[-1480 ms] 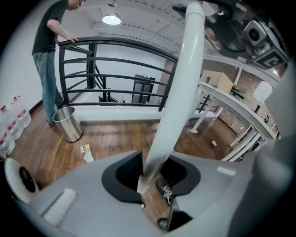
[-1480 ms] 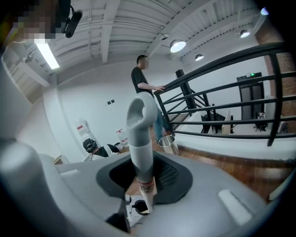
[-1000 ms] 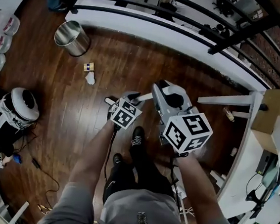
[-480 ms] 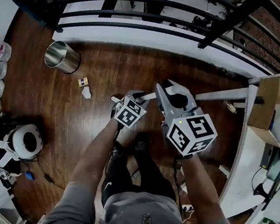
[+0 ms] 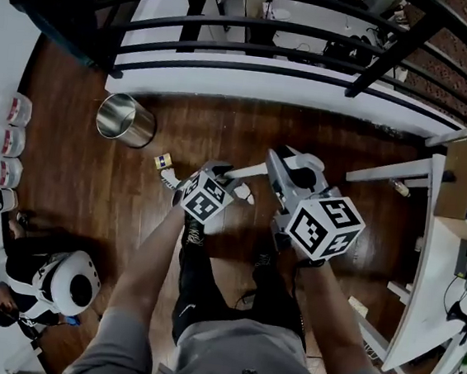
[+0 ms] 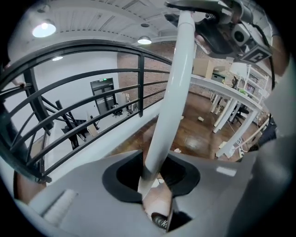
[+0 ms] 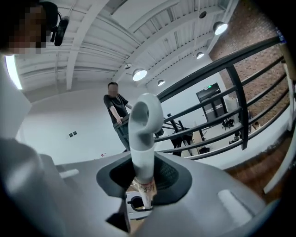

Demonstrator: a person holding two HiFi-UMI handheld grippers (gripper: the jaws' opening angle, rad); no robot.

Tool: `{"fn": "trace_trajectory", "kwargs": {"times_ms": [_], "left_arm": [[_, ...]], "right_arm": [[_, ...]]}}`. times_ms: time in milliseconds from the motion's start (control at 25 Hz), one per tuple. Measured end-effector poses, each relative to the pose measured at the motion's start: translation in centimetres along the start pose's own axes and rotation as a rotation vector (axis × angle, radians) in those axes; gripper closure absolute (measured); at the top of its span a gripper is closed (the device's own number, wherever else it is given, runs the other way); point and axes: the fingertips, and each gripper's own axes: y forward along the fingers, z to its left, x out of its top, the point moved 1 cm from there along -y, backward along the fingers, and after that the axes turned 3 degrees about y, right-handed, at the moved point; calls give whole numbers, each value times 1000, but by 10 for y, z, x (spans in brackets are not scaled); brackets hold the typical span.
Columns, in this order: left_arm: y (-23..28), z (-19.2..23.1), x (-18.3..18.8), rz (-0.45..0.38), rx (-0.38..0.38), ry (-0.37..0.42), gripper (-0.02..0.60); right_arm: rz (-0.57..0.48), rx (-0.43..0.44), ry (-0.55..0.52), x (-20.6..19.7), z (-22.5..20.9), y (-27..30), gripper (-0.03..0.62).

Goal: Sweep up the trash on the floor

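Observation:
A long white broom handle [image 5: 248,170] runs between my two grippers. My left gripper [image 5: 214,180] is shut on the shaft [image 6: 169,102], which rises from its jaws [image 6: 155,185] toward the right gripper [image 6: 231,30]. My right gripper [image 5: 297,176] is shut on the handle just below its looped end [image 7: 145,113]. The trash lies on the dark wood floor close to the left of my left gripper: a small box [image 5: 164,161] and a white crumpled scrap [image 5: 169,179]. The broom head is hidden.
A shiny metal bin [image 5: 126,119] stands beyond the trash. A black railing [image 5: 258,27] on a white kerb bounds the far side; a person [image 7: 115,111] stands by it. White tables [image 5: 427,244] line the right. A white helmet-like device [image 5: 66,282] and cables lie lower left.
The box, the scrap and the bin have drawn nearer to my left gripper as I stepped forward. Both grippers kept hold of the handle and shifted slightly together.

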Motion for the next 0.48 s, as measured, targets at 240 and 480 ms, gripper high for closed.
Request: {"fn": "trace_trajectory", "kwargs": {"times_ms": [240,480], "left_arm": [[-32,64,-79,80,-88,71,482],[-27,94,-145,153,-230,166,482]], "right_arm": [[3,-67,63,-46,54,72,511],[27,-181,137,-98,73,123,511]]}}
